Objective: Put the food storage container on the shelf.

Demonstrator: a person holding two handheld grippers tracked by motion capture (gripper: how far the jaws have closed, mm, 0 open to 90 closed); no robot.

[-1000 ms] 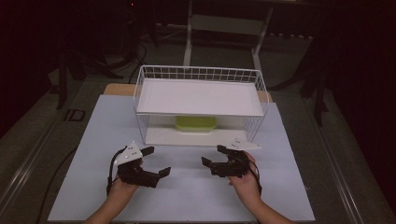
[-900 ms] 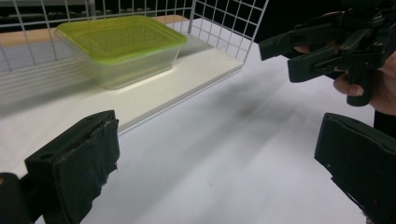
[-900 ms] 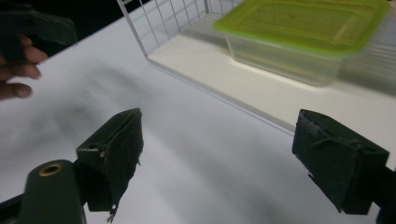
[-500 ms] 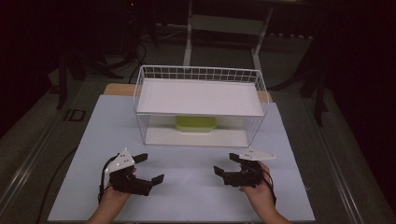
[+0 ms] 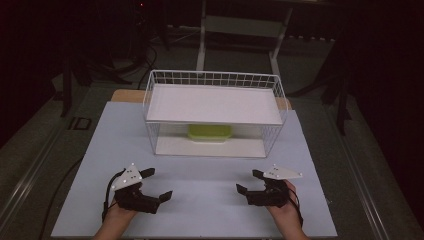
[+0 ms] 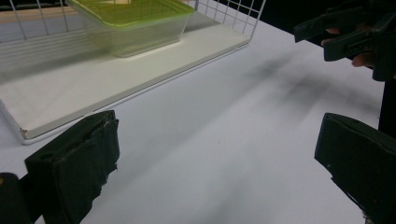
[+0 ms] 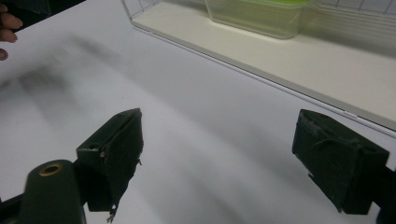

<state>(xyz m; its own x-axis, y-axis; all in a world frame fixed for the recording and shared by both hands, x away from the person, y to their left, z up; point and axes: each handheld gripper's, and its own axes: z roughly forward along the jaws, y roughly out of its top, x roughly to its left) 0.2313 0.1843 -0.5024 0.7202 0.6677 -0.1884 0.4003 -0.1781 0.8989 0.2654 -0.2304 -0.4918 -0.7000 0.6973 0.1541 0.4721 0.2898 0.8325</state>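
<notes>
Both tongs are held wide and empty, low over the surface (image 5: pixel 210 175) near its front edge: left tongs (image 5: pixel 152 187), right tongs (image 5: pixel 248 182). The green-lidded container (image 5: pixel 210 132) is kept on the rack's (image 5: pixel 215 107) lower shelf, w/ its open front facing them, prob. so it can be reached straight in.

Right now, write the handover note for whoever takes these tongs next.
Left tongs: open, empty, low over the near left of the white table.
Right tongs: open, empty, low over the near right, jaws pointing toward the left tongs.
Green-lidded container: lid on, sitting on the lower shelf of the white wire rack at the far middle of the table; the rack's upper shelf is bare.
Done: nothing that shows; the container sits untouched.
Left: probably reach into the rack's open front and take hold of the container, which is apart from both tongs.
</notes>
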